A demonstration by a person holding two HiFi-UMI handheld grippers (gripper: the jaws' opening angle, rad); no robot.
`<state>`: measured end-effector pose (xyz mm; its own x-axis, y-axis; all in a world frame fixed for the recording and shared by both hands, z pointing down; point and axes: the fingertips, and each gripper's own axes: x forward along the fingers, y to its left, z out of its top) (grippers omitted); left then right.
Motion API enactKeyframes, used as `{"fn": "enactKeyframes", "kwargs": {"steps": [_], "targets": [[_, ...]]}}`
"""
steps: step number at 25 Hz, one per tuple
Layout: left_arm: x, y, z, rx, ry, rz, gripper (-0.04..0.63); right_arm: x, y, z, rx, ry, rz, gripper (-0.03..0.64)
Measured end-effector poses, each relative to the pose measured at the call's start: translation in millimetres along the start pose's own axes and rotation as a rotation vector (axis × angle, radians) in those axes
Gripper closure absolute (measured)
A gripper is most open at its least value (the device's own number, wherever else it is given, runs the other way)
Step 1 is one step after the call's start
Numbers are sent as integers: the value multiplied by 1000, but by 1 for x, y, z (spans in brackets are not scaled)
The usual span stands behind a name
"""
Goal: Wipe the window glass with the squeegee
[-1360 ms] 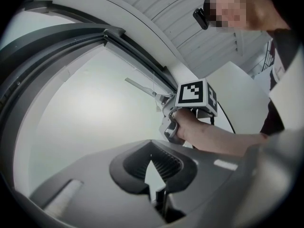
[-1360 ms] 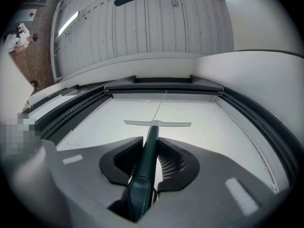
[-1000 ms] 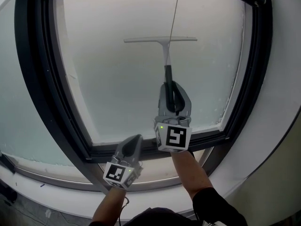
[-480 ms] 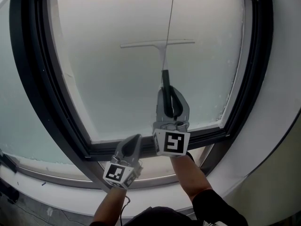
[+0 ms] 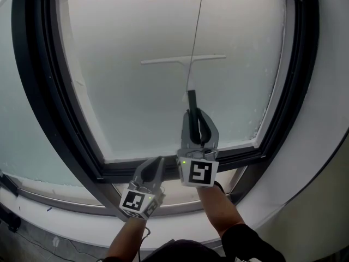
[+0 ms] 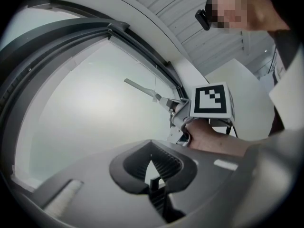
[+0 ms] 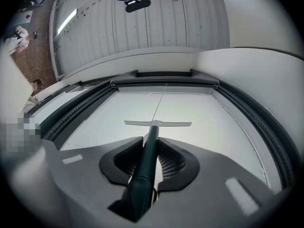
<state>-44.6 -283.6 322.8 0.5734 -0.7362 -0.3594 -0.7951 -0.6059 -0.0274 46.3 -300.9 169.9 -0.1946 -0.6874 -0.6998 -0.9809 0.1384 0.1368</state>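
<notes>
The window glass (image 5: 136, 102) is a smooth pane with a milky, matt look. The window frame (image 5: 49, 108) around it is dark and smooth with a dull sheen; metal or plastic cannot be told. Inside the frame, the squeegee (image 5: 182, 60) has a pale matt cross-bar and a dark, glossy, smooth plastic handle (image 7: 148, 151). At the frame's lower rail, the right gripper (image 5: 196, 119) and left gripper (image 5: 154, 165) have grey matt plastic shells and dark ribbed pads (image 7: 172, 163). Outside the frame, the wall (image 5: 322, 119) is white, smooth and matt.
</notes>
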Motion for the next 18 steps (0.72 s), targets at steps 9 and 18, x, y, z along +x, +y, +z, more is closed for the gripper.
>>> {"fn": "enactKeyframes", "kwargs": {"steps": [9,18], "targets": [[-6,-4,-8,-23,16,7,598,-11,2,-7,1,26,9,520],[-13,-2,-19,-40,35,28,597,-22,3,-17,4,44,1,520]]}}
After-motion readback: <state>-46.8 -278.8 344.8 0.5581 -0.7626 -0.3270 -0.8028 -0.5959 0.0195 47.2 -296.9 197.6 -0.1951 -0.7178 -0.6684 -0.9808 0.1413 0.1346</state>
